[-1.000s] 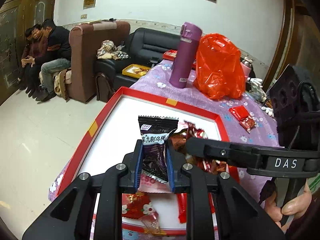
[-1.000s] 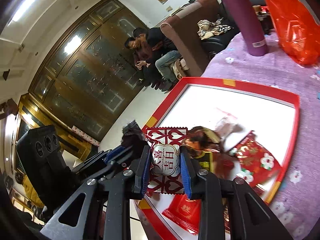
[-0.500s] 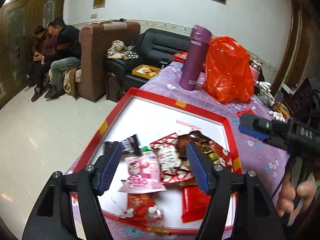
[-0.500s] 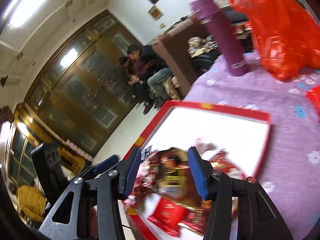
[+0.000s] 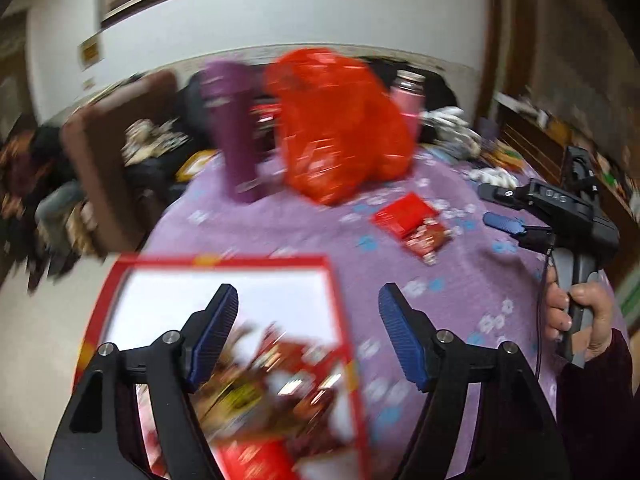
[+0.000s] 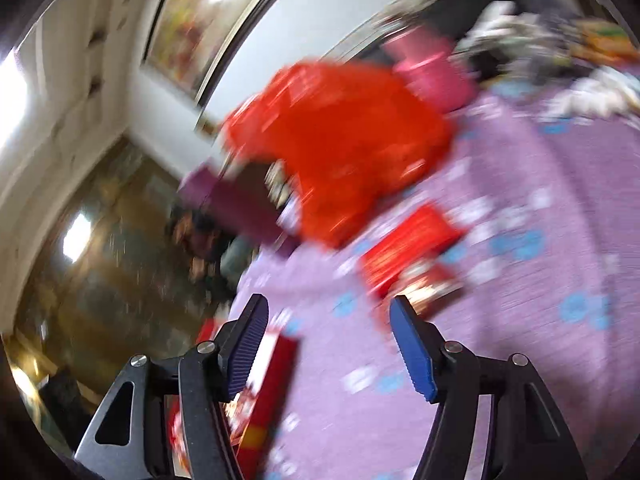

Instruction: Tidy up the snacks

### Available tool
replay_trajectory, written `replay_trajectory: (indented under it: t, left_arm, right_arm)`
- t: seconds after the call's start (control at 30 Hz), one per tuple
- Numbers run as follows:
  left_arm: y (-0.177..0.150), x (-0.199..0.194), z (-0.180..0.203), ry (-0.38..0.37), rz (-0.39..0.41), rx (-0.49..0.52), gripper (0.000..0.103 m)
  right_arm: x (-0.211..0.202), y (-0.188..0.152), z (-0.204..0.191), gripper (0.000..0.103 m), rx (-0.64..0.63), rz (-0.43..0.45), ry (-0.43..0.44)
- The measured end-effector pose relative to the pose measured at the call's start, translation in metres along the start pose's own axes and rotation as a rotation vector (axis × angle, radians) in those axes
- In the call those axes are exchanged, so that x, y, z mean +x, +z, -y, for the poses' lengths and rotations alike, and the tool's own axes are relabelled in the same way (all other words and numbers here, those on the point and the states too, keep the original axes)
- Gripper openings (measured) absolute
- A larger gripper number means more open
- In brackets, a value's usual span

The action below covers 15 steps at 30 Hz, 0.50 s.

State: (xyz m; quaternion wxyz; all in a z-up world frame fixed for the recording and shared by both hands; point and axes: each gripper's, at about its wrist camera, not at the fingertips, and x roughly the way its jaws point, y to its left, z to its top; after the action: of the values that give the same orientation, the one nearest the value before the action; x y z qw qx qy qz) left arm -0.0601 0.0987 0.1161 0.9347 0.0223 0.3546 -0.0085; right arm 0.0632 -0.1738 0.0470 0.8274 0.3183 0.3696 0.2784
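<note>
A red-rimmed white tray (image 5: 224,260) sits on the purple tablecloth and holds a blurred pile of snack packets (image 5: 276,380). My left gripper (image 5: 306,300) is open and empty above the tray's right rim. Two red snack packets (image 5: 412,220) lie loose on the cloth to the right. My right gripper (image 6: 326,312) is open and empty, just short of those red packets (image 6: 408,248); it also shows at the right of the left wrist view (image 5: 520,212). The tray corner (image 6: 276,380) shows low left in the right wrist view. Both views are motion-blurred.
A purple flask (image 5: 236,136), a large red plastic bag (image 5: 336,124) and a pink flask (image 5: 408,100) stand at the far side of the table. White clutter (image 5: 460,132) lies far right. Sofas and seated people are beyond the table's left edge.
Both grippers opened and dropped their packets into the tray a second ago. Since then both have swung right, away from the tray towards the loose red packets.
</note>
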Motion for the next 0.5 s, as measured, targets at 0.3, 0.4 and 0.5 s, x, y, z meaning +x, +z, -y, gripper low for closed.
replay_trajectory:
  t: [0.3, 0.4, 0.5]
  left_arm:
    - [0.072, 0.113, 0.072, -0.041, -0.104, 0.052, 0.073]
    - [0.089, 0.15, 0.085, -0.014, -0.117, 0.04, 0.073]
    - [0.099, 0.191, 0.09, 0.005, -0.169, -0.016, 0.073]
  right_arm:
    - [-0.02, 0.014, 0.052, 0.066, 0.258, 0.053, 0.045]
    - [-0.026, 0.015, 0.056, 0.066, 0.299, 0.067, 0.07]
    - [-0.029, 0.016, 0.062, 0.066, 0.342, 0.08, 0.091]
